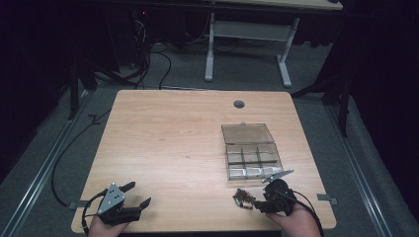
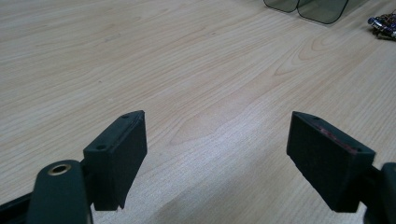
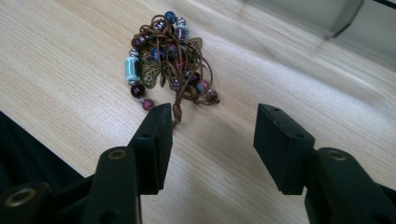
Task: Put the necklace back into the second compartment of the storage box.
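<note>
Right gripper view: right tongs (image 3: 212,126) wide apart, empty, w/ bead necklace (image 3: 168,56) just ahead; left tongs (image 2: 217,149) released.

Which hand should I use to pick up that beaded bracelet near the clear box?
Right. The right gripper sits just short of the beaded bracelet, jaws open and aimed at it, beside the compartment box. The left gripper rests at the table's opposite near corner, far away.

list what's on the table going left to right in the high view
left tongs → beaded bracelet → right tongs; the clear compartment box sits farther back, above the bracelet and right tongs, so it overlaps them in the order.
</note>
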Demonstrator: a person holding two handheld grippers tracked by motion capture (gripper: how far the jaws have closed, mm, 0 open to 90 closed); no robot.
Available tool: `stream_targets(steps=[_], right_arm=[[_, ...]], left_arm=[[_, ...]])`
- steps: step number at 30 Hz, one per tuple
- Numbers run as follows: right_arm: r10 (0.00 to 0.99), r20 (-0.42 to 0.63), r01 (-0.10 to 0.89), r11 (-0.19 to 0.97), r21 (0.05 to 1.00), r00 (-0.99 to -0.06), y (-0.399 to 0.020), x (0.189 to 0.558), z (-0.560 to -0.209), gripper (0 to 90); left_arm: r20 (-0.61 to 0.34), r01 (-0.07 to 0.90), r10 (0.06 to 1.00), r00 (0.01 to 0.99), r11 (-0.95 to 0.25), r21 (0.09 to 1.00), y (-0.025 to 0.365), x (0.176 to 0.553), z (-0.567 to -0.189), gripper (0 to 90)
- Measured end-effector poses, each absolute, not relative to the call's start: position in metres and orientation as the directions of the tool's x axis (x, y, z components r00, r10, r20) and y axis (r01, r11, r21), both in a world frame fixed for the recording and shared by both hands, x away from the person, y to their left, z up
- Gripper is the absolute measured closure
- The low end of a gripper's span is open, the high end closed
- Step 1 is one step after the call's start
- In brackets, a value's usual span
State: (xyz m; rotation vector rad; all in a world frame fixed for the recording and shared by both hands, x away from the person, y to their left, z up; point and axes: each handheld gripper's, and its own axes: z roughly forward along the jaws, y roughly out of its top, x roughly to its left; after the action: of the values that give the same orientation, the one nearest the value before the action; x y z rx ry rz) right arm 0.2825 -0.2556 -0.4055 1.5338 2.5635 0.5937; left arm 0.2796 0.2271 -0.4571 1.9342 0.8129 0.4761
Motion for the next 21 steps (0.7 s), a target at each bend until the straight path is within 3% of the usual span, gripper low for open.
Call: stream_targets(steps=[13, 21], right_arm=[[0.845, 0.117, 0.813, 0.452, 0.366, -0.522, -0.235, 0.295, -0.405, 42.1], [0.825, 0.11, 0.802, 0.493, 0.337, -0.554, -0.222, 0.306, -0.409, 50.1]], left_arm=[[-0.012, 0.341, 0.71, 0.704, -0.323, 0.883, 0.228, 0.28, -0.457, 20.8], [-0.02, 0.344, 0.71, 0.704, -0.315, 0.885, 0.229, 0.281, -0.457, 20.8]])
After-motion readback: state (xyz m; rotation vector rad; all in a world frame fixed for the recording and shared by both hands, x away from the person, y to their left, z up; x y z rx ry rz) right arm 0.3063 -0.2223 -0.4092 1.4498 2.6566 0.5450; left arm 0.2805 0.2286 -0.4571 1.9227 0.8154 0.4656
